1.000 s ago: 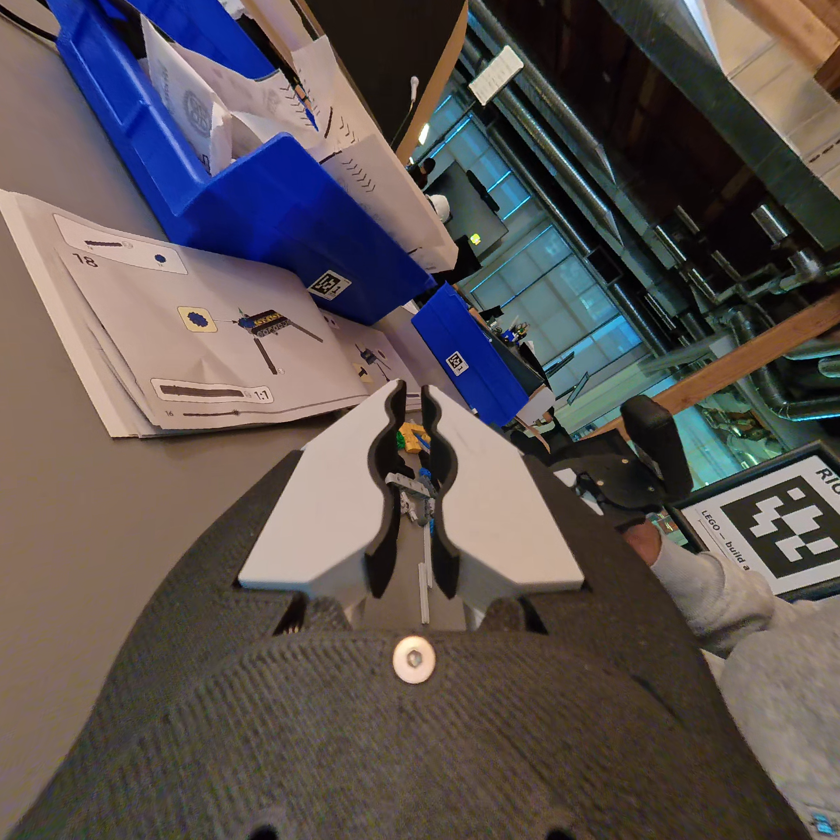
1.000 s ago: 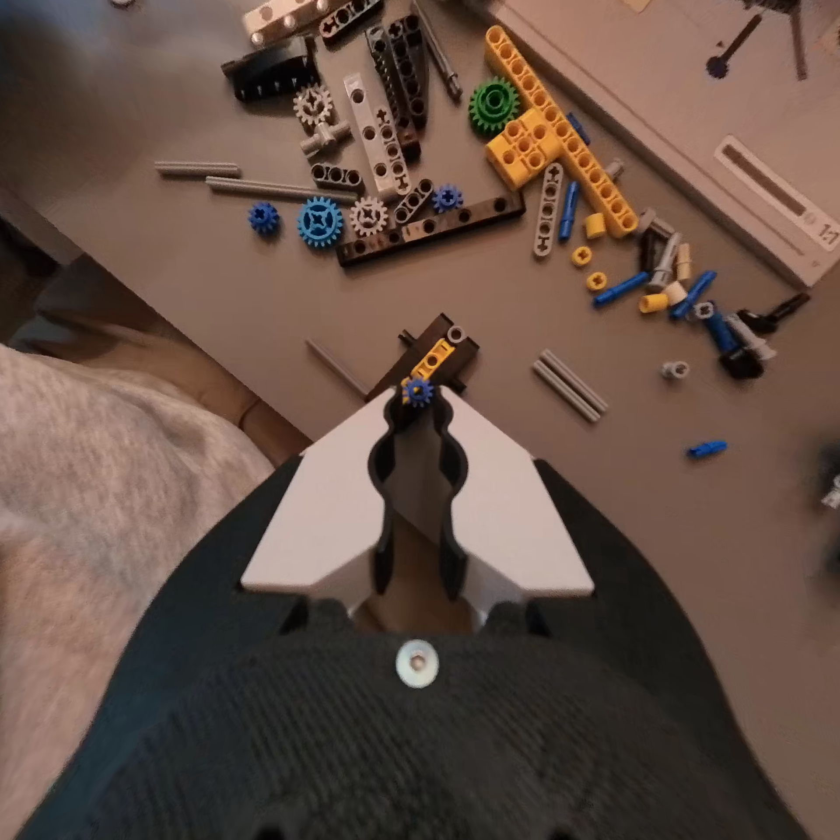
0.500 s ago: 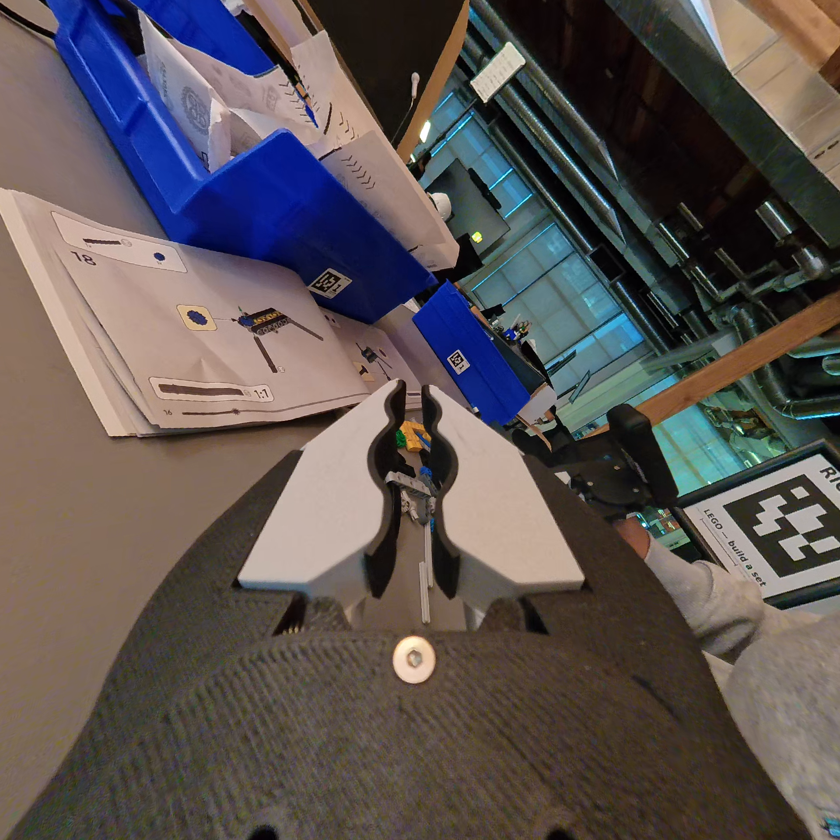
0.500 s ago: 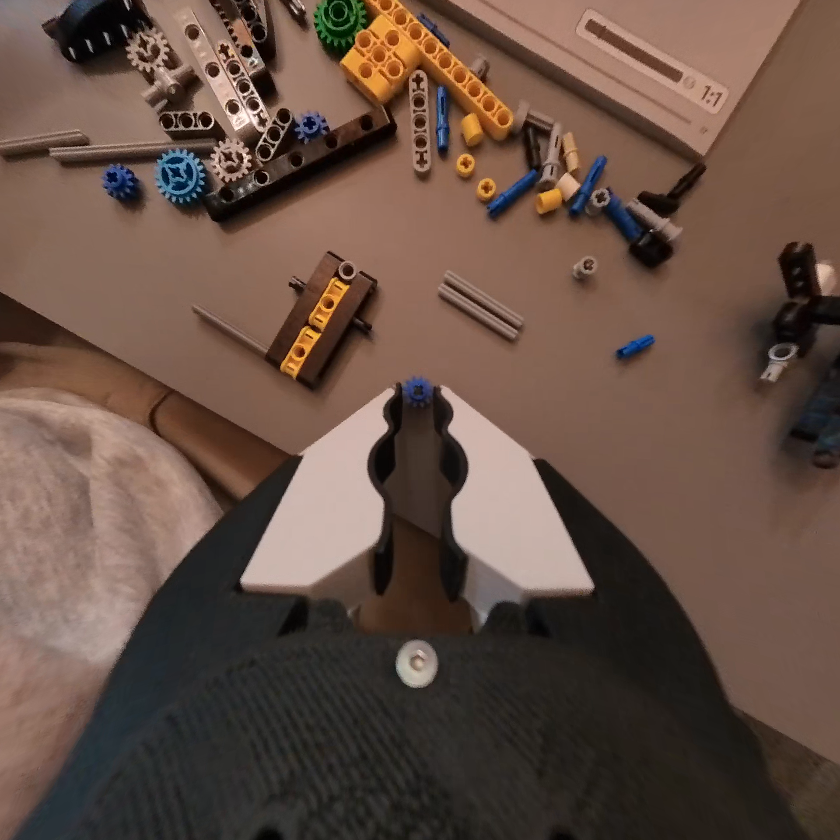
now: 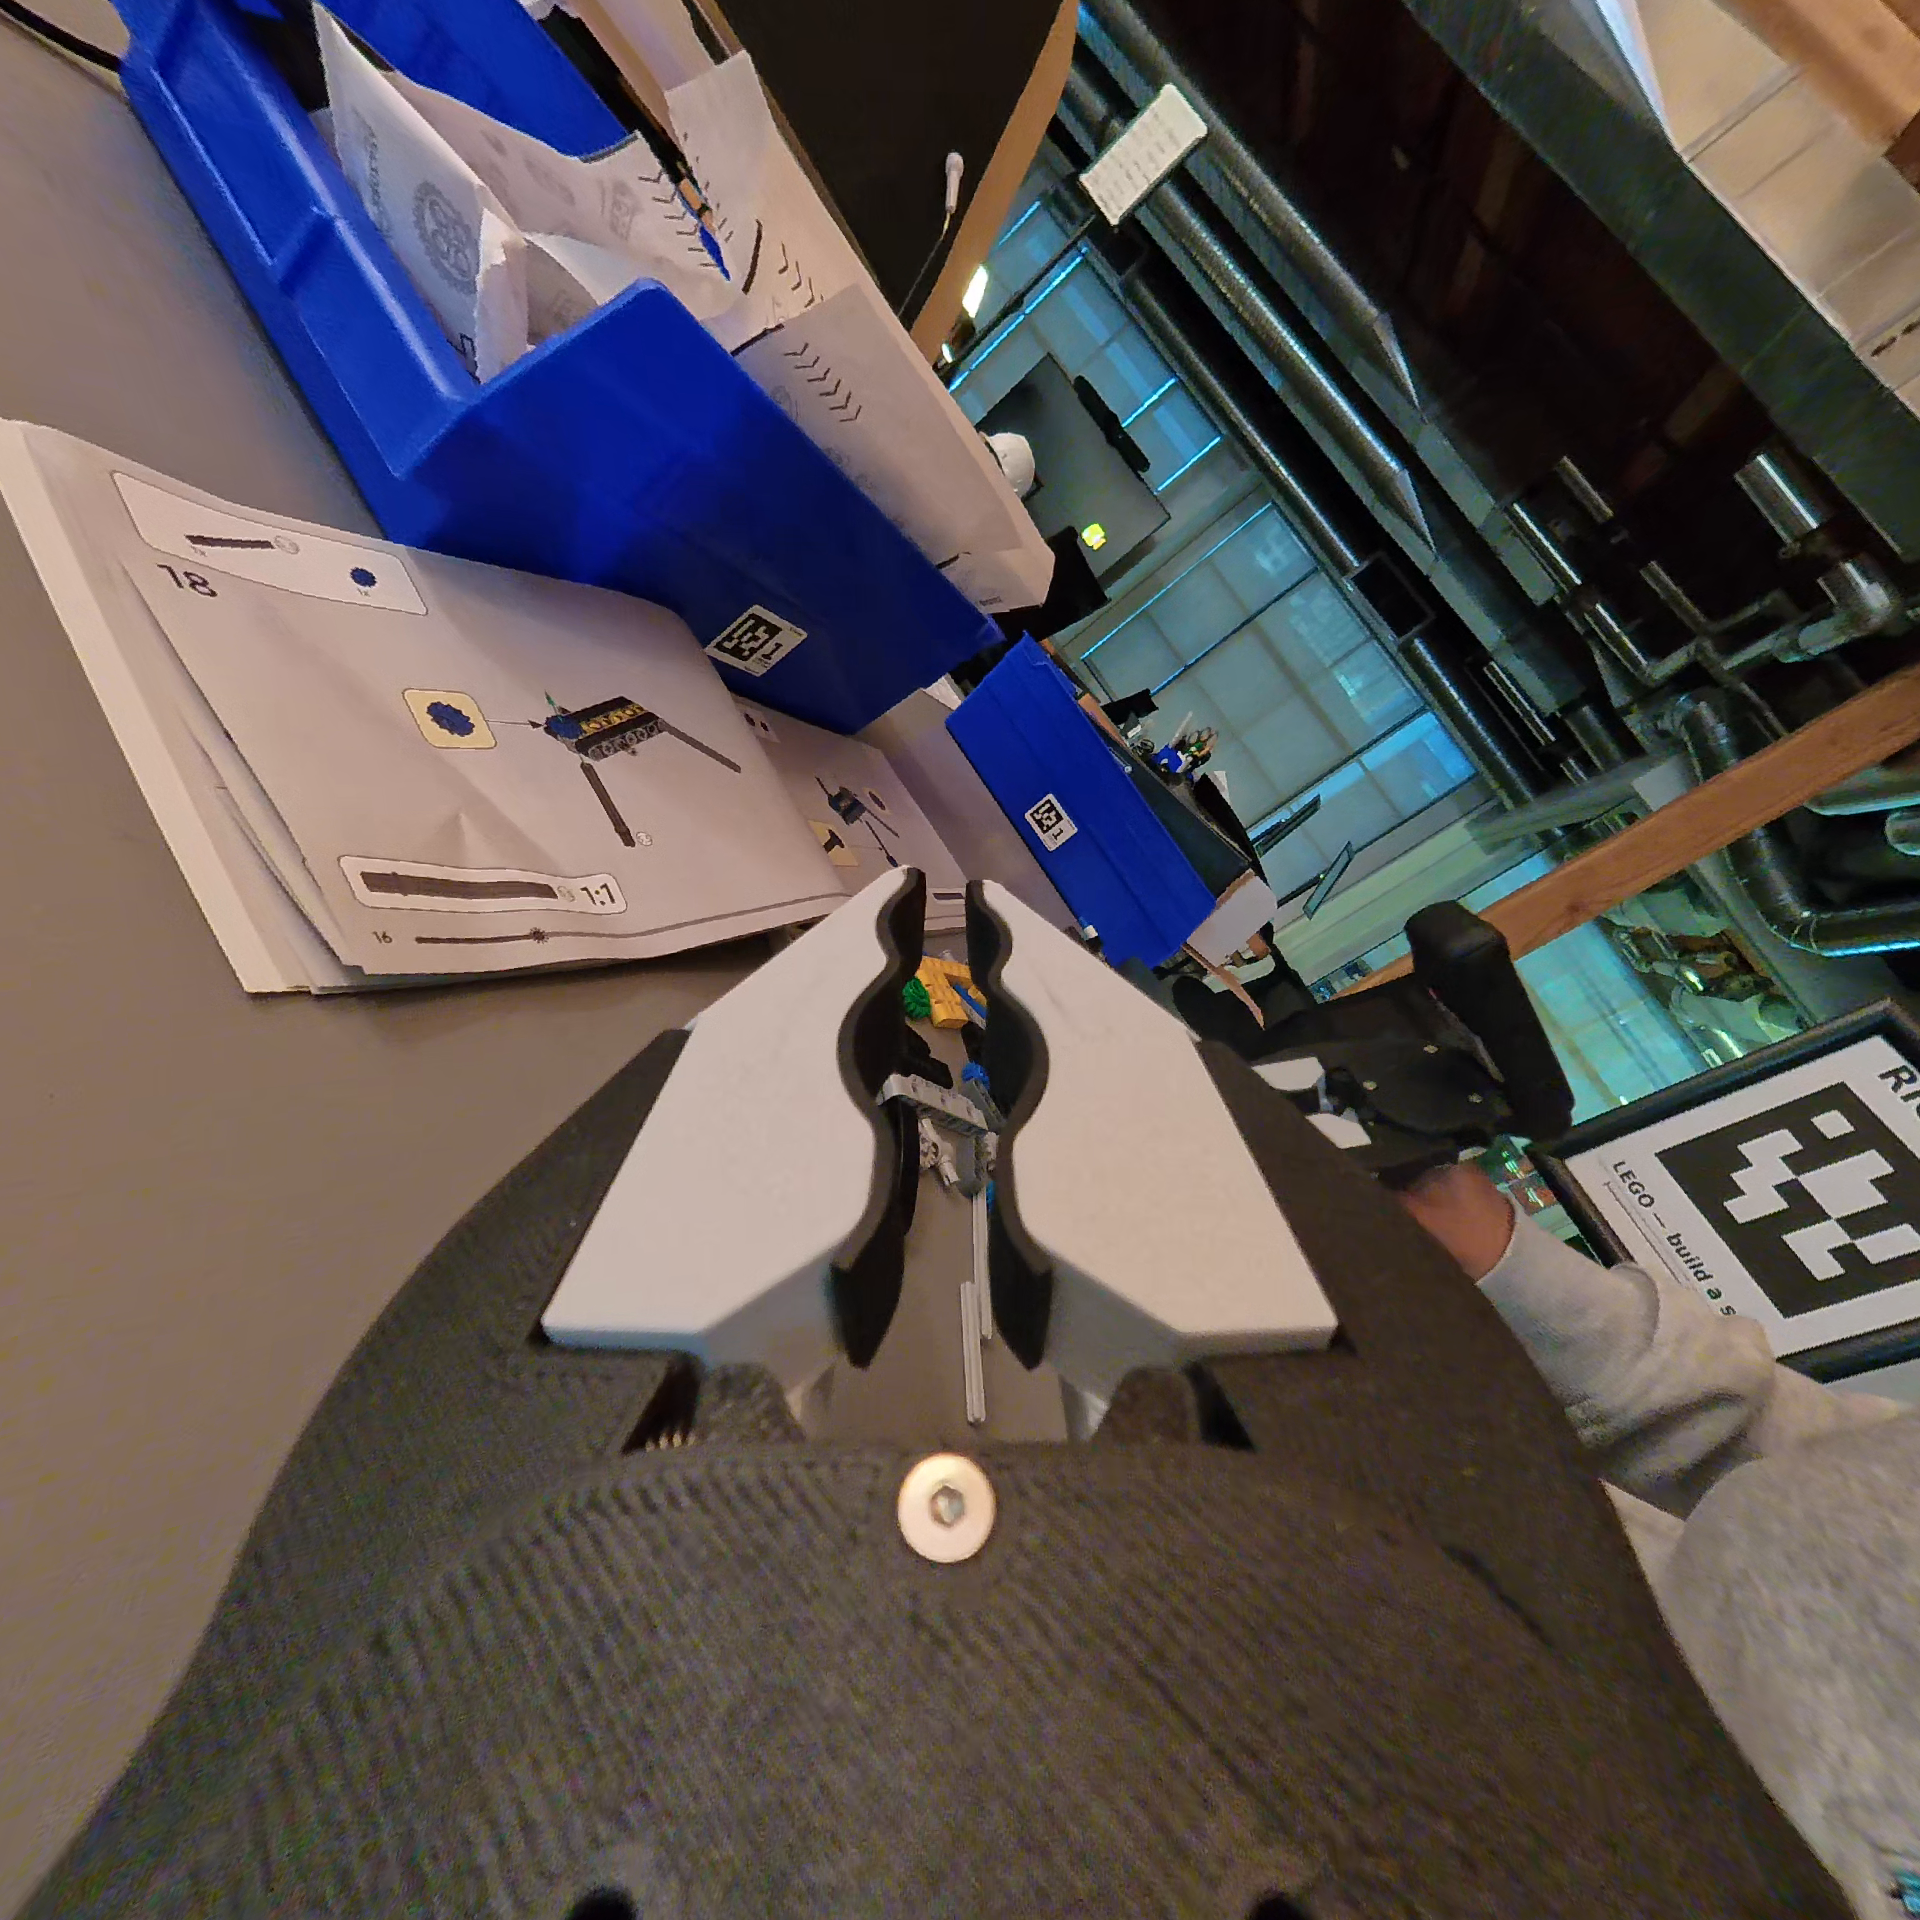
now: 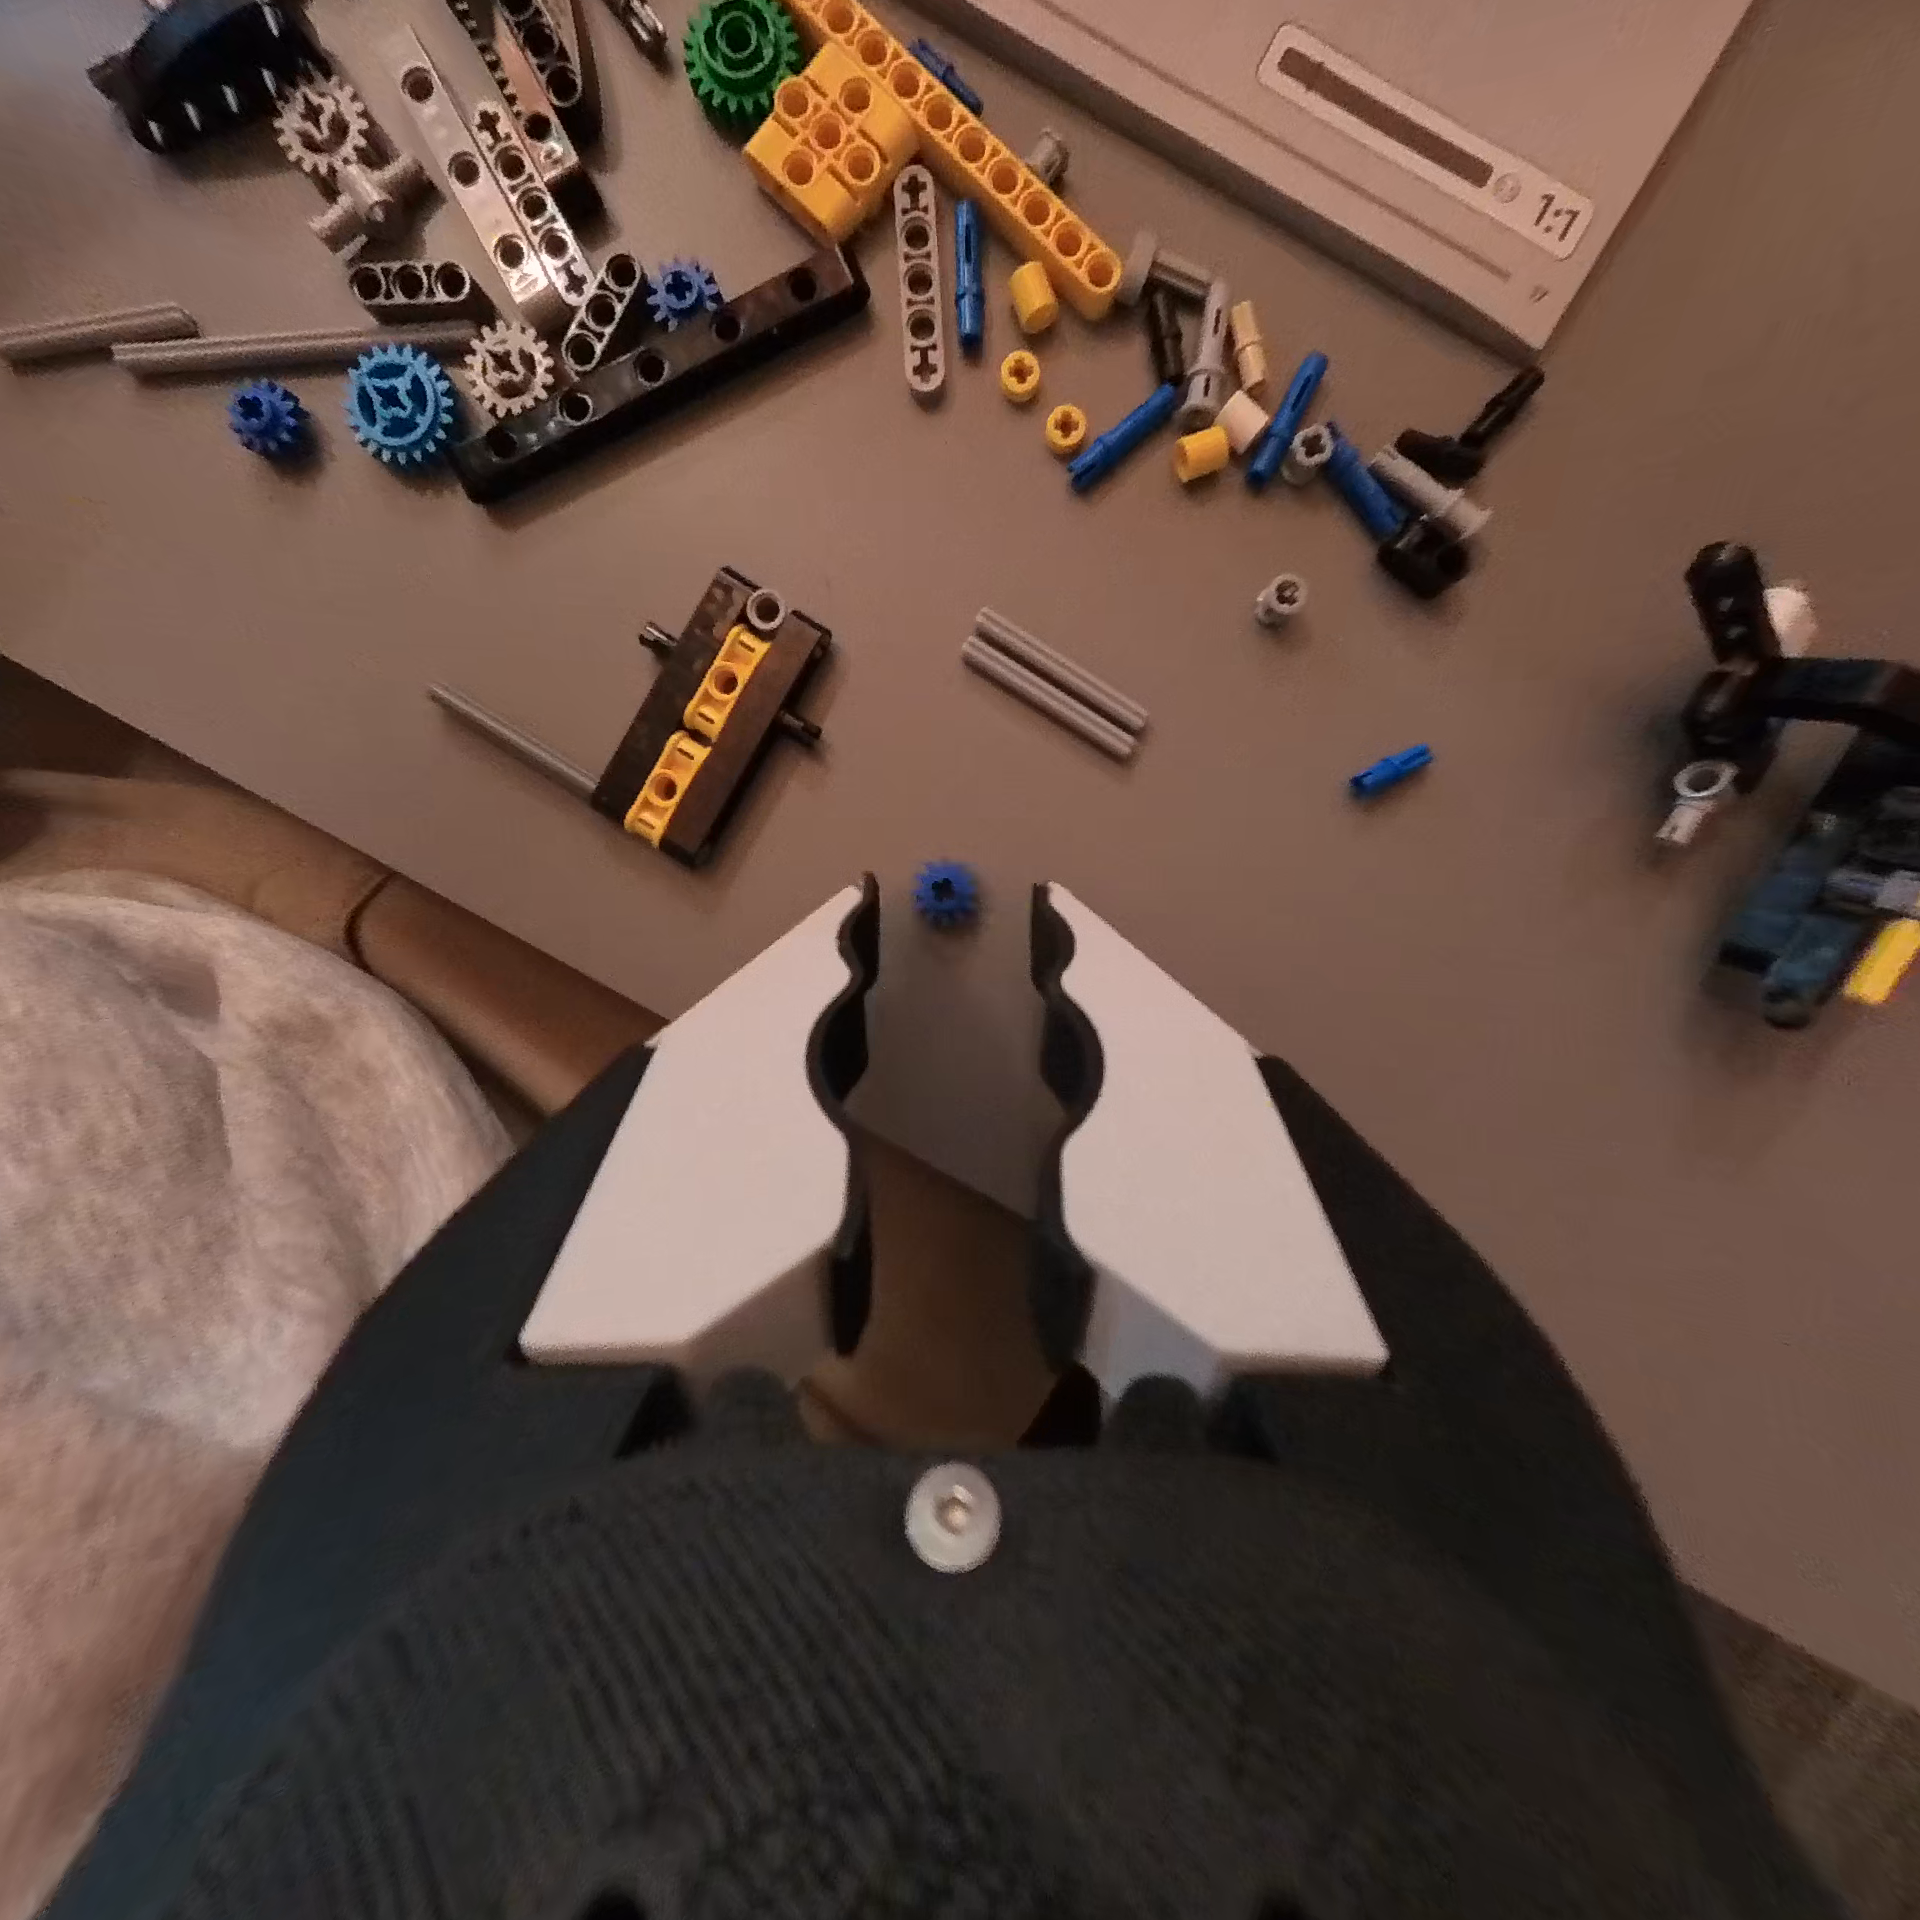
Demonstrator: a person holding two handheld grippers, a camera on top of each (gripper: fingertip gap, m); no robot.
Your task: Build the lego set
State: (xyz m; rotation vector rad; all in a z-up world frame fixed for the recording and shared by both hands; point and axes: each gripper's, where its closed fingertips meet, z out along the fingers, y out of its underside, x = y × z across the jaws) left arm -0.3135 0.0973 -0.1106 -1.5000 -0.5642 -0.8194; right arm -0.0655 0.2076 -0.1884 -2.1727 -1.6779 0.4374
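Observation:
My right gripper [image 6: 951,899] is open just above the grey table [image 6: 1299,1039]. A small blue gear [image 6: 943,894] lies on the table between its fingertips, touching neither. A black-and-yellow beam assembly [image 6: 717,717] with a thin grey axle through it lies just beyond, to the left. My left gripper [image 5: 943,891] is shut and empty, held low over the table, with loose parts showing through the slit between its fingers. The open instruction booklet [image 5: 416,748] lies to its left.
Loose beams, gears, pins and axles [image 6: 831,239] are spread at the far side. Two grey axles [image 6: 1055,696], a blue pin [image 6: 1390,771] and a dark sub-assembly [image 6: 1787,831] lie to the right. The table's near edge [image 6: 312,821] runs diagonally at left. Blue bins [image 5: 582,457] stand behind the booklet.
My right gripper carried the small blue gear away from the black-and-yellow assembly towards the near edge, then opened and let it go onto the table. The left gripper has barely moved.

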